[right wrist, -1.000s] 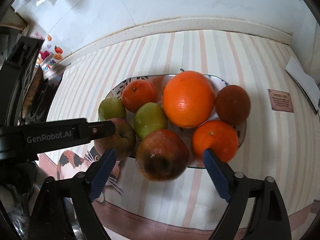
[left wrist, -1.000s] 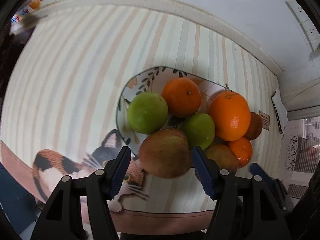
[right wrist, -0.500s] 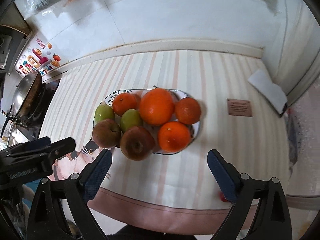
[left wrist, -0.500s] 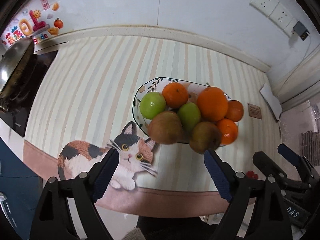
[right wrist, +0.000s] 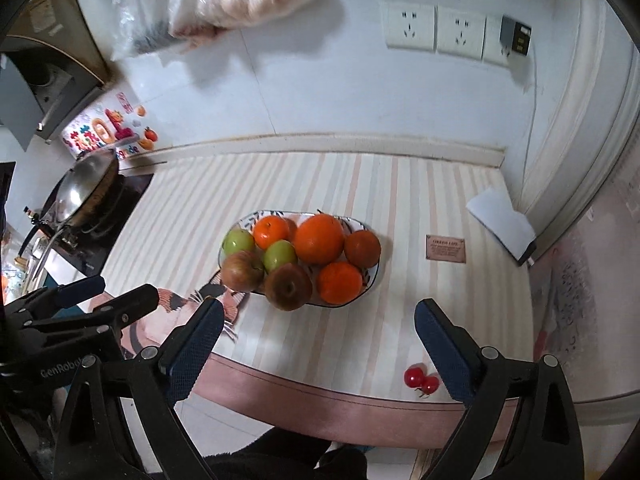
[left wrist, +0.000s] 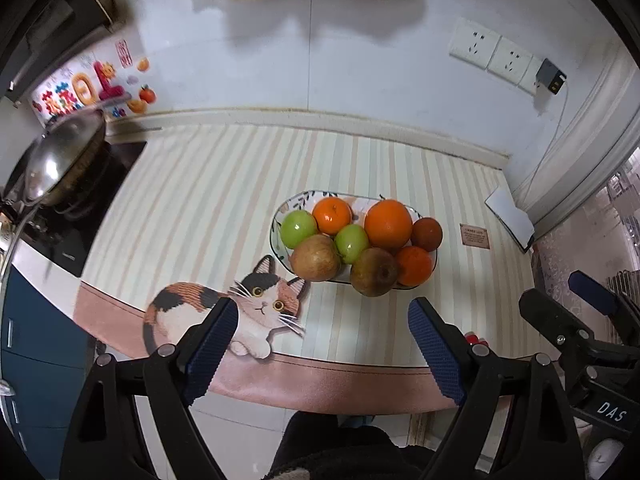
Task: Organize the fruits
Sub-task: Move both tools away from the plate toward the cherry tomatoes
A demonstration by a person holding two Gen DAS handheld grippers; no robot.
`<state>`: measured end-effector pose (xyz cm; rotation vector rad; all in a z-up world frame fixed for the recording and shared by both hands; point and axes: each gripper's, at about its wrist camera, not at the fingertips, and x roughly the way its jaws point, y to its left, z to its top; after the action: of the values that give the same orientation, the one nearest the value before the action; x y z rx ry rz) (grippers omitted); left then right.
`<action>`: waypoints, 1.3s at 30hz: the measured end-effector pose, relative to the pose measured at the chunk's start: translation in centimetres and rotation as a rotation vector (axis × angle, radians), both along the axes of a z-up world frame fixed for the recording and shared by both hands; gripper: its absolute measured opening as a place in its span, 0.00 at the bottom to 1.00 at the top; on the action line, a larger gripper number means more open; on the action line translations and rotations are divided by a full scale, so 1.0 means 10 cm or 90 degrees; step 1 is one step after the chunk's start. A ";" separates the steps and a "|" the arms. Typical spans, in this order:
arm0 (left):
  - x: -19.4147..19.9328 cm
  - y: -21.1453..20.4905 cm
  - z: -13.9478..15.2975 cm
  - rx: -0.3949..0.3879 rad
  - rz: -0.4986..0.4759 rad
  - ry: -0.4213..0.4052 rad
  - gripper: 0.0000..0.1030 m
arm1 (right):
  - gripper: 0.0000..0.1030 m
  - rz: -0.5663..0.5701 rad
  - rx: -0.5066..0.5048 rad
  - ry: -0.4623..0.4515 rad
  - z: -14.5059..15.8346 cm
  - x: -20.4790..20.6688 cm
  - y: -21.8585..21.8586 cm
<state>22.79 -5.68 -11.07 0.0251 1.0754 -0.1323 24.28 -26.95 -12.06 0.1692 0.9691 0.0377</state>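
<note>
A patterned oval plate (left wrist: pixel 277 216) (right wrist: pixel 370 278) on the striped tablecloth holds several fruits: a big orange (left wrist: pixel 388 223) (right wrist: pixel 319 239), smaller oranges (left wrist: pixel 332 215), two green apples (left wrist: pixel 298 228) (right wrist: pixel 238 241) and two reddish-brown apples (left wrist: pixel 315 257) (right wrist: pixel 288 287). My left gripper (left wrist: pixel 322 346) is open and empty, held back above the table's front edge. My right gripper (right wrist: pixel 320 342) is open and empty, also back from the plate. The right gripper shows in the left wrist view (left wrist: pixel 576 324).
A cat picture (left wrist: pixel 240 314) is printed on the cloth left of the plate. Red cherries (right wrist: pixel 420 379) lie near the front right edge. A wok (left wrist: pixel 60 156) sits on a stove at the left. A white pad (right wrist: pixel 502 220) and a small brown label (right wrist: pixel 446 247) are at the right.
Both grippers have pulled back and up from the plate, so the fruit looks smaller and the wall shows. The left gripper has let go of the reddish-brown apple, which rests on the plate.
</note>
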 end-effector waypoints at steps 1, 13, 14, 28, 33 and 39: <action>-0.04 0.00 0.05 -0.002 0.000 -0.006 0.85 | 0.95 0.002 0.000 -0.005 0.06 -0.04 0.00; -0.37 -0.03 0.41 -0.010 -0.001 -0.057 0.85 | 0.95 0.009 0.010 -0.048 0.48 -0.40 0.01; -0.38 -0.04 0.41 -0.008 -0.002 -0.059 0.85 | 0.95 0.008 0.013 -0.048 0.47 -0.41 0.00; -0.14 -0.44 -0.03 0.006 -0.048 -0.001 0.85 | 0.95 -0.106 0.084 0.032 -0.23 -0.36 -0.76; 0.06 -0.93 -0.52 0.039 -0.105 0.048 0.85 | 0.78 -0.171 0.080 0.096 -0.84 -0.36 -1.23; 0.20 -1.45 -1.25 0.098 -0.174 0.127 0.84 | 0.45 -0.204 0.150 0.193 -1.85 -0.33 -1.50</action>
<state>24.75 -20.19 -23.60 0.3035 1.2762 -0.3030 20.95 -41.98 -30.52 0.5583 1.2285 -0.1728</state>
